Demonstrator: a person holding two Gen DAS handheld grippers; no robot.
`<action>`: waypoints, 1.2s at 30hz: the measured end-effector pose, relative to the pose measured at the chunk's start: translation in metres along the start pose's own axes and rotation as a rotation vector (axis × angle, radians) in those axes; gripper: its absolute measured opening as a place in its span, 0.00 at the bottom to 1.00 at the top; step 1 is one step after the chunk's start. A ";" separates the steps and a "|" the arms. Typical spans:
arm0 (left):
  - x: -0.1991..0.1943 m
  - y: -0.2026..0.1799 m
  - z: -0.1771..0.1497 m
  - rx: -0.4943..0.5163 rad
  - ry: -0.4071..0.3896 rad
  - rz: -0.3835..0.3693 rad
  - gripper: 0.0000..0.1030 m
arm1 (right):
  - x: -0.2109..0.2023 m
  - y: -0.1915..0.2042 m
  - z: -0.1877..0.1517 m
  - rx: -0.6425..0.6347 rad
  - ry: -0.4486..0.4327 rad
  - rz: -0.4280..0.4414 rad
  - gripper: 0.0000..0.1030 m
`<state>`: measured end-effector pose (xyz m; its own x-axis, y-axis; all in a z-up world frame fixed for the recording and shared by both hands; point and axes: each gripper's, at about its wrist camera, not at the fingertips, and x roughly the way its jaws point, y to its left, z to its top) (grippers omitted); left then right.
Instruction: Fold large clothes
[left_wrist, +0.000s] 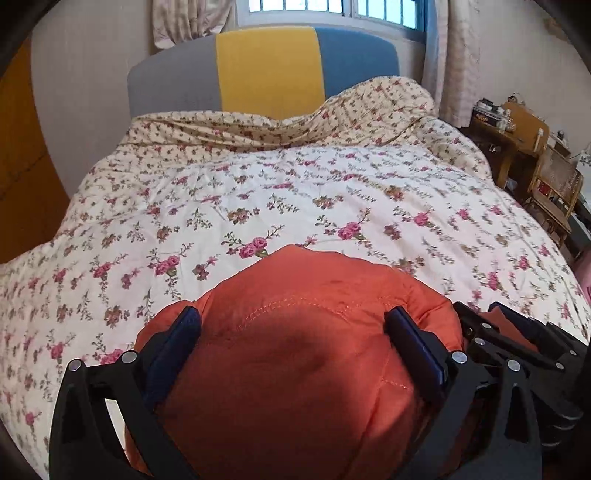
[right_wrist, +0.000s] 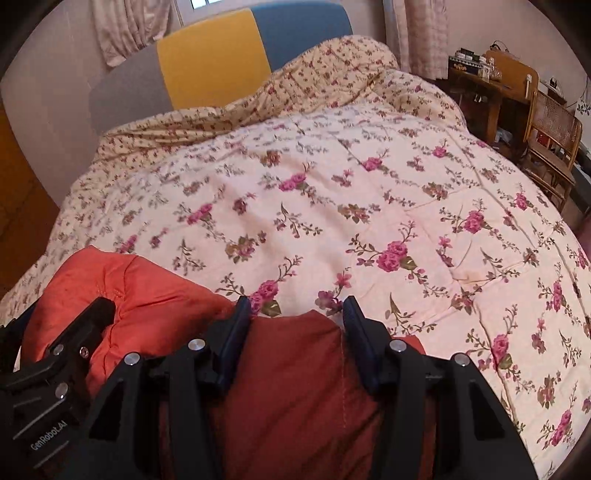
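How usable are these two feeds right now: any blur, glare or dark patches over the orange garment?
Left wrist: window blown out, shadow on the orange garment between the left claw. Right wrist: quilt softly blurred, garment dark inside the right claw.

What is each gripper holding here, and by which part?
Both straddle the padded orange garment. The left gripper spans a bulging stitched fold, the right gripper its near edge. Whether either set of pads actually presses cannot be told.

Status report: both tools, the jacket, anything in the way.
Left tool clamped on orange jacket. Right tool astride jacket, grip unclear. Floral quilt ahead, nothing on it.
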<state>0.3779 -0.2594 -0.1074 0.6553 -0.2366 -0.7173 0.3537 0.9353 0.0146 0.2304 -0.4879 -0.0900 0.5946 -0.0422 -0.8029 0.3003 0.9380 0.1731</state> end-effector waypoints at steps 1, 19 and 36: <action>-0.005 0.000 -0.001 0.011 0.000 -0.006 0.97 | -0.005 0.000 -0.002 -0.002 -0.013 0.002 0.50; -0.060 -0.017 -0.059 0.085 -0.152 -0.008 0.97 | -0.057 -0.008 -0.050 0.007 -0.170 0.010 0.59; -0.102 0.030 -0.076 -0.013 -0.099 -0.174 0.97 | -0.095 -0.007 -0.054 -0.014 -0.172 0.059 0.80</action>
<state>0.2708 -0.1867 -0.0865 0.6476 -0.4190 -0.6364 0.4589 0.8813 -0.1132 0.1309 -0.4720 -0.0457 0.7298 -0.0438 -0.6823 0.2513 0.9453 0.2081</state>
